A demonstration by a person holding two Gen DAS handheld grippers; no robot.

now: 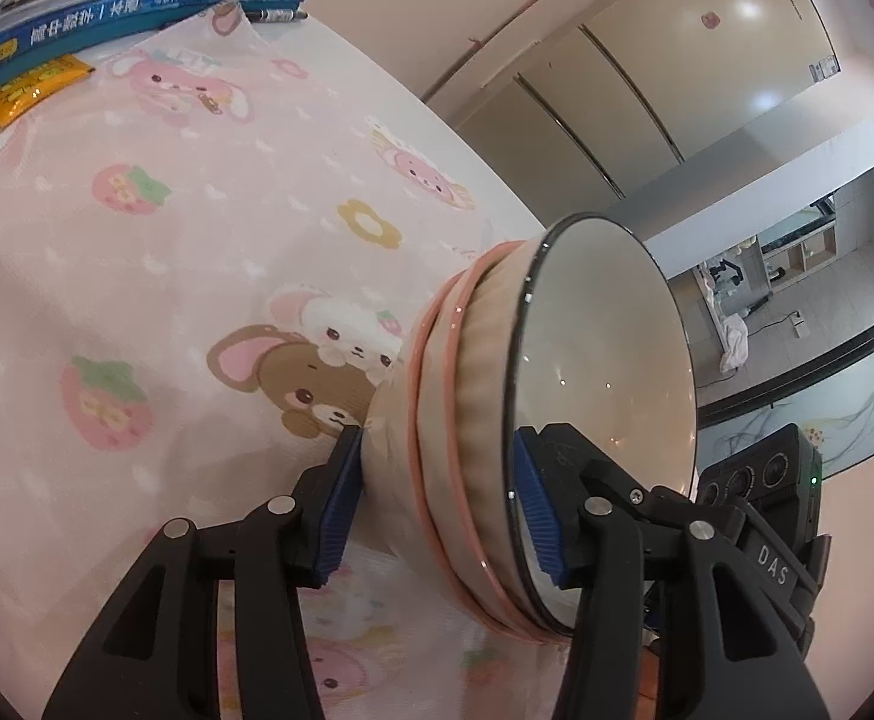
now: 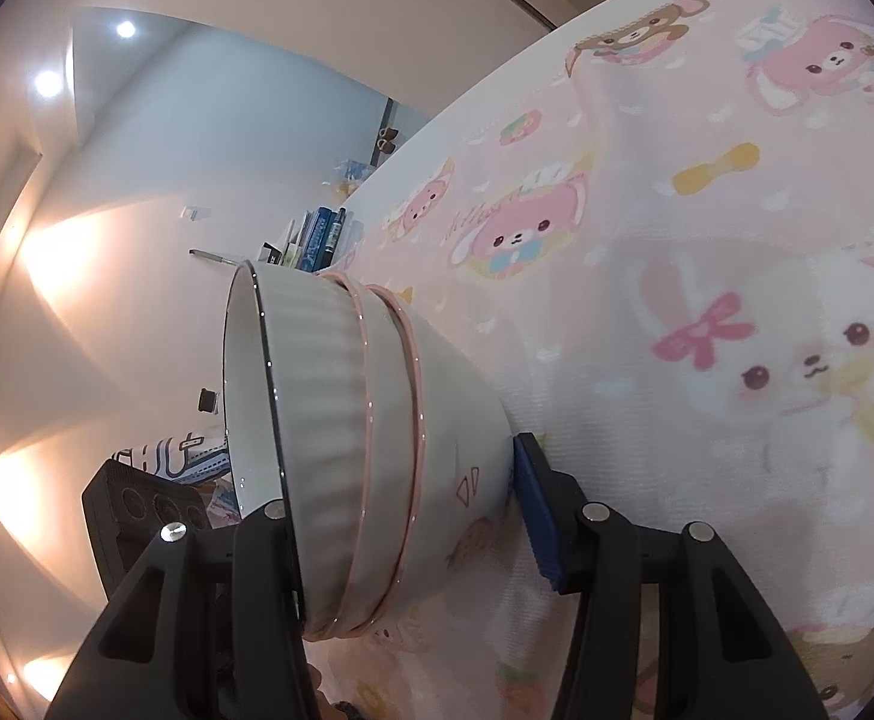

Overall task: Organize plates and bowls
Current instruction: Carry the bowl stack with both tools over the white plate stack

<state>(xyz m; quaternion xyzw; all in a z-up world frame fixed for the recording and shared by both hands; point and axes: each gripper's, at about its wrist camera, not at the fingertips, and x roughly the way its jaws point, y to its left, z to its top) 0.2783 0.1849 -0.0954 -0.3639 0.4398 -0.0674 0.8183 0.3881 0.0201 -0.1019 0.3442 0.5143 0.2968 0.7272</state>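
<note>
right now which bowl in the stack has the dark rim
The top bowl, the ribbed one nested inside the others. Its rim is dark; the two bowls beneath it have pink rims.

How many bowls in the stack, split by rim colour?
Dark-rimmed ribbed bowl: 1
Pink-rimmed bowls: 2
Total: 3, nested, held from opposite sides by the left tool and the right tool.
</note>
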